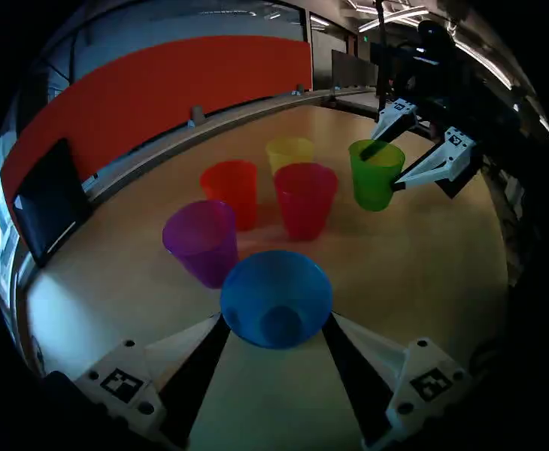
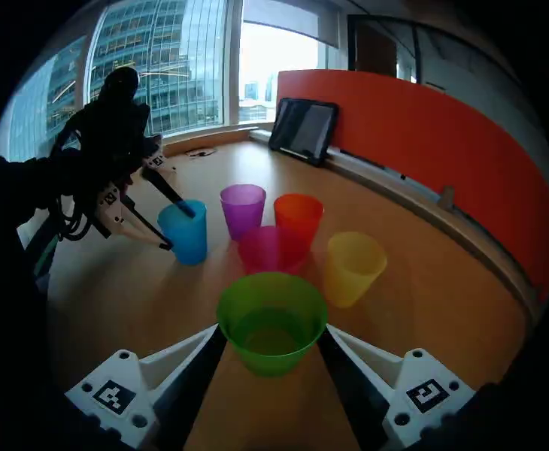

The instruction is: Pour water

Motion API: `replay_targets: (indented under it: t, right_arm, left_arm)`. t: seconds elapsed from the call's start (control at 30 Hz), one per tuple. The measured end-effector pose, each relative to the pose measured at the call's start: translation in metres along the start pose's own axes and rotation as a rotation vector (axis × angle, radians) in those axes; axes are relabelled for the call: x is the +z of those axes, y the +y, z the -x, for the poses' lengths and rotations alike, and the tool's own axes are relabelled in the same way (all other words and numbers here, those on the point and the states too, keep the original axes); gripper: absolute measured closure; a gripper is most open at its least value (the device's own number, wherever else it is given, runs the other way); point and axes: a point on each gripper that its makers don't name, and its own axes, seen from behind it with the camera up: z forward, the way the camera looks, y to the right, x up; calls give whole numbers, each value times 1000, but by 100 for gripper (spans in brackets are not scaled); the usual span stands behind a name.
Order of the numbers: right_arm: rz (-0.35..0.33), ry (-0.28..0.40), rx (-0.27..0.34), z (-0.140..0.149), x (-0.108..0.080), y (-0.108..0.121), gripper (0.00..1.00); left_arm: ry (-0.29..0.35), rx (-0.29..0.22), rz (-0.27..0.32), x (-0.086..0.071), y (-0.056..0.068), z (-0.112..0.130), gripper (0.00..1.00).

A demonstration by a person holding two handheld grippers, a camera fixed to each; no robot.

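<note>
Pre-pour: left tool [image 1: 277, 319] is clenching blue cup [image 1: 277, 295]; right tool [image 2: 272, 332] is gripping green cup [image 2: 272, 316] (water inside, seemingly). Next likely needs lifting, tilting.

two views low and near over one table [image 1: 425, 255], facing each other — same cups [image 1: 304, 199] between them

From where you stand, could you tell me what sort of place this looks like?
Probably an office meeting room high in a city building: tall windows look out on glass towers, an orange partition runs along a long wooden table, and a tablet stands propped beside it.
</note>
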Motion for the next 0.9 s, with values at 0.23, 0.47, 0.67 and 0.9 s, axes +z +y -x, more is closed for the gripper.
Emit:
replay_targets:
  t: [0.23, 0.47, 0.67, 0.9]
  right_arm:
    - [10, -14, 5, 7, 6, 1, 11]
    - [19, -24, 8, 14, 10, 3, 12]
    - [29, -28, 12, 19, 13, 4, 12]
    - [38, -28, 21, 24, 13, 4, 11]
  left_arm:
    - [-20, -29, 4, -3, 0, 8, 7]
    - [-16, -48, 3, -8, 0, 14, 5]
    - [-12, -65, 8, -13, 1, 18, 4]
    - [-11, -75, 11, -16, 1, 21, 4]
